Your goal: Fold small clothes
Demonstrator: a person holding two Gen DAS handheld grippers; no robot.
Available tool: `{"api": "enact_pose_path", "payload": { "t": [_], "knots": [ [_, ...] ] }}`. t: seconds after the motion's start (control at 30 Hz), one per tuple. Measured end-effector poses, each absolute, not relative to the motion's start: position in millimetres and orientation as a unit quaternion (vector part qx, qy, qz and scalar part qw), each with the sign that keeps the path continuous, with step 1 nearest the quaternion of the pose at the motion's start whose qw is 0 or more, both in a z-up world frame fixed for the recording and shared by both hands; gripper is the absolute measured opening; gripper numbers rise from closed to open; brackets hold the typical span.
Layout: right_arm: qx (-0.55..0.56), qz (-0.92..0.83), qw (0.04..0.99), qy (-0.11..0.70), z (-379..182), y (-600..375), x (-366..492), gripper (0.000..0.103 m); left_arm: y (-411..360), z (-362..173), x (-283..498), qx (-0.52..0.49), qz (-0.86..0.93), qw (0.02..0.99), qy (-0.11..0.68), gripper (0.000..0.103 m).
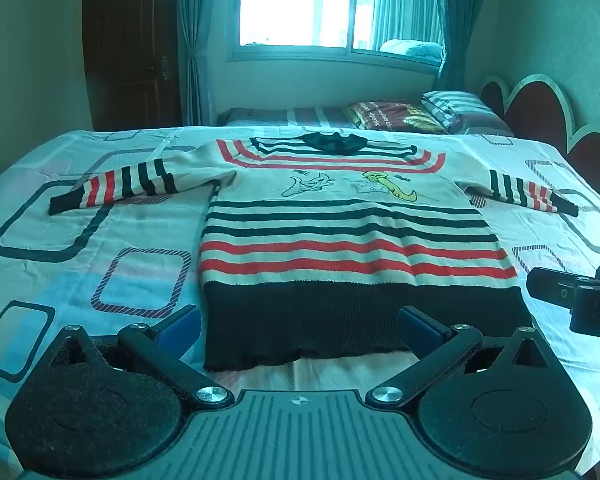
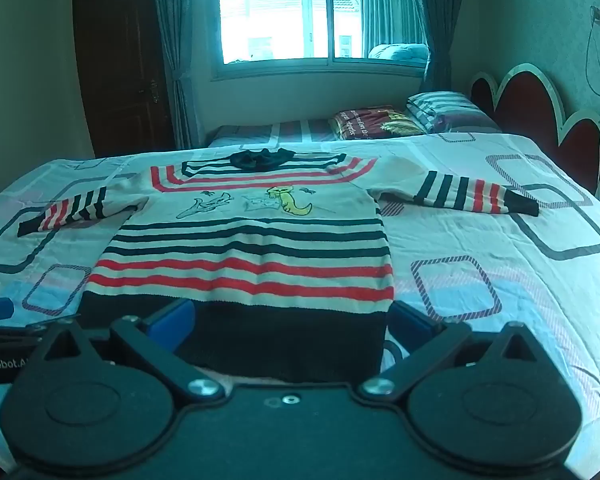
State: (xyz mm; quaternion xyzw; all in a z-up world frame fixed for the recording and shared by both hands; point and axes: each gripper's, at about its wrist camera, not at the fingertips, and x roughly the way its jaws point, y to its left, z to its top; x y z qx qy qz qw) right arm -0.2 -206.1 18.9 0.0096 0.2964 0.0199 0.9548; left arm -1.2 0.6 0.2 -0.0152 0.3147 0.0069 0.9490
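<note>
The striped sweater (image 1: pixel 340 240) lies flat and face up on the bed sheet (image 1: pixel 100 248) ahead of me, collar far off toward the window, both sleeves spread sideways, the dark hem band nearest. My left gripper (image 1: pixel 300 326) hovers with its jaws spread wide over the left part of that hem, holding nothing; my right gripper (image 2: pixel 292 322) is spread just as wide at the hem's right corner, also empty — its right blue finger (image 2: pixel 410 322) sits just beyond the sweater's side edge. Whether either finger is already touching the knit I cannot tell from these low views. Nothing is folded yet, so I judge the step in hand to be taking a first hold. To do it well I would pinch both layers of the hem, not the sheet beneath, and keep my two holds level so the stripes stay square. The knit looks thick and soft — it will likely sag between the holds unless I keep it lightly taut.
</note>
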Motion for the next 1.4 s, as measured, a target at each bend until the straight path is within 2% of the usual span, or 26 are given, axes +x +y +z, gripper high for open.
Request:
{"api": "enact_pose_path", "payload": {
  "t": [1.4],
  "knots": [
    [0.009,0.025,0.952,0.304,14.1,-204.8,2.6,0.102,-0.2,4.0,-1.0,0.0,0.011,0.948,0.32,0.103]
  ]
}}
